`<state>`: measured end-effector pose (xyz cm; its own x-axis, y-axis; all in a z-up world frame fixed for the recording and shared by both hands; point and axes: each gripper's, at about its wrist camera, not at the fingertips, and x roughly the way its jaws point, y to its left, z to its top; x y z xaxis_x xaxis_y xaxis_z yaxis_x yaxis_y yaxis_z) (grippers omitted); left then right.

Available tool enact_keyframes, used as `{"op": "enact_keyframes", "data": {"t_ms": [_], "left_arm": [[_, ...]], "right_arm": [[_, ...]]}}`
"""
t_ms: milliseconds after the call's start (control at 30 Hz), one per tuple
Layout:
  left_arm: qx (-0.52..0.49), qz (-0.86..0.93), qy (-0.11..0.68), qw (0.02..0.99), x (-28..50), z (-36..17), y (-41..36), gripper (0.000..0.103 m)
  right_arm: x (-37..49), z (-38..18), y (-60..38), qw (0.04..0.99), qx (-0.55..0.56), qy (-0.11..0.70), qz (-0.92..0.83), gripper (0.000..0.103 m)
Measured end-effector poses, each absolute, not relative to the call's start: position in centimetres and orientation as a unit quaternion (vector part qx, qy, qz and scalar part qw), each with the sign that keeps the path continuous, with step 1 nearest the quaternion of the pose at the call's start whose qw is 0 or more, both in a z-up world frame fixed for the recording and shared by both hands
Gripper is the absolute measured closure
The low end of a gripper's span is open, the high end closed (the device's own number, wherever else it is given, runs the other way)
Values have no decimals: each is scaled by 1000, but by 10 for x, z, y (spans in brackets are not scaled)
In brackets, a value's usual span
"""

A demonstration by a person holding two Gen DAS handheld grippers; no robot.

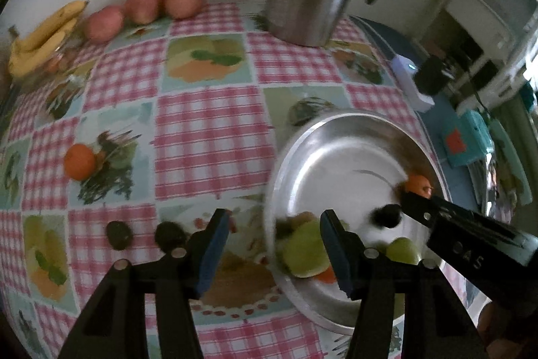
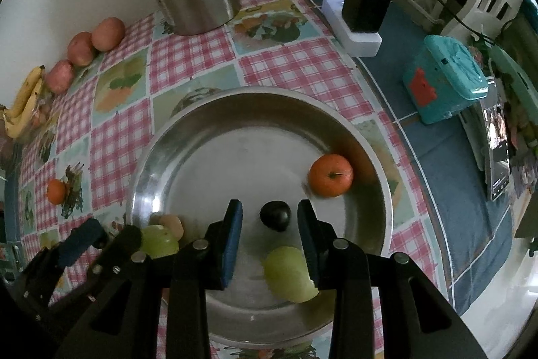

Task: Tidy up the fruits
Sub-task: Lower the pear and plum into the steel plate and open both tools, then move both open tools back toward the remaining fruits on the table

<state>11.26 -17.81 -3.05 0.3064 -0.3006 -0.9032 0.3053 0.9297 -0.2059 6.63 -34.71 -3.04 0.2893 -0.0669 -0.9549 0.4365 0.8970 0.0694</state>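
The right gripper (image 2: 269,241) hangs over the steel bowl (image 2: 158,164), jaws apart and empty, with a dark plum (image 2: 275,215) lying loose in the bowl just ahead of its tips. The left gripper (image 1: 275,244), jaws also apart and empty, straddles the bowl's rim; two more plums (image 1: 118,234) sit on the cloth just to its left, so the left hand is nearer them. They look small, roundish, near-black, with no clear long axis. An orange (image 1: 79,161) waits farther off.

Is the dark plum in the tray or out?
In: the dark plum lies on the steel tray, free between the right gripper's open pads.
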Motion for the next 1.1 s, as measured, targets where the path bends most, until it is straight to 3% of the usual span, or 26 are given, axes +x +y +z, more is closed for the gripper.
{"op": "enact_keyframes", "data": {"t_ms": [633, 933, 1000, 1033, 1100], "left_arm": [[-106, -42, 578, 808, 138, -28, -67, 33], [-118, -31, 571, 812, 138, -23, -51, 27], [-114, -27, 571, 813, 139, -23, -50, 21], [-111, -24, 571, 813, 138, -23, -50, 18], [-105, -15, 570, 815, 139, -24, -49, 4]], "right_arm": [[79, -21, -301, 802, 119, 575, -113, 68], [81, -13, -284, 811, 100, 569, -96, 68], [83, -14, -281, 809, 95, 572, -94, 62], [84, -15, -280, 808, 94, 573, -94, 54], [86, -18, -280, 805, 89, 578, -97, 49]]}}
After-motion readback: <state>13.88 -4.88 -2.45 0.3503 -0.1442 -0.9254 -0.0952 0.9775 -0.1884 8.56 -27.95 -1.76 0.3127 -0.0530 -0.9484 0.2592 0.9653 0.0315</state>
